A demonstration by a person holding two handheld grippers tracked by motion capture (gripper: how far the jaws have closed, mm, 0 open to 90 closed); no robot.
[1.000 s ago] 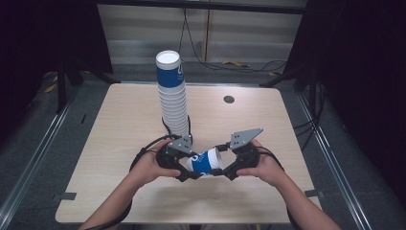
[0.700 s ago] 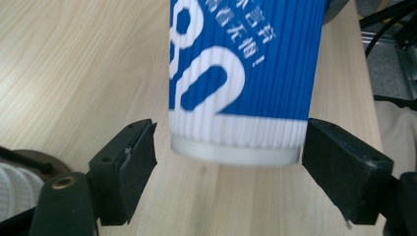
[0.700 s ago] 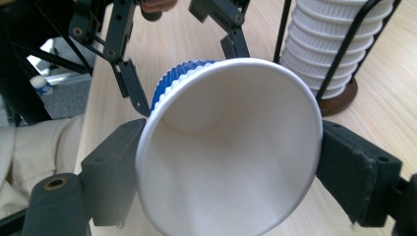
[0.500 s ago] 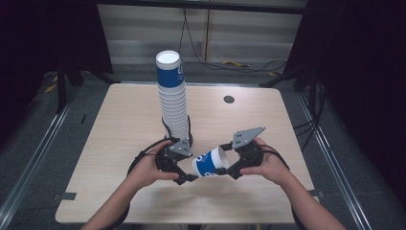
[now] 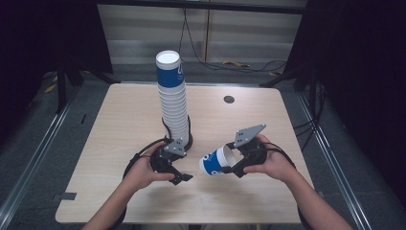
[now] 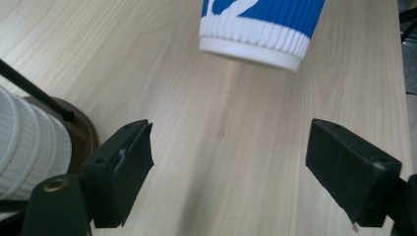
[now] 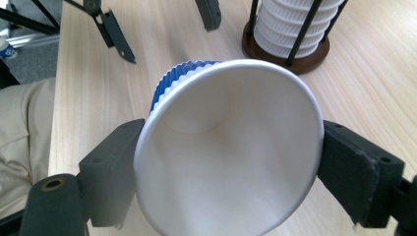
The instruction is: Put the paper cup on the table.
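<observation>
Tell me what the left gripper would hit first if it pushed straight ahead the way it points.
Probably the base of the blue-and-white cup held by the right gripper; the left gripper has open, empty jaws.

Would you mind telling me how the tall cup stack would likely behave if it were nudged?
The cup stack is tall, narrow and already leaning, so probably tippy. The holder with its upright rods may steady only the bottom. Paper cups likely weigh little.

A pale wooden table (image 5: 119,124) with a round dark grommet (image 5: 229,99) stands on grey floor (image 5: 67,103). Metal rails (image 5: 28,163) flank it. Behind, cables (image 5: 230,64) trail below a light panelled wall (image 5: 253,28); dark curtains (image 5: 43,33) hang at both sides.
</observation>
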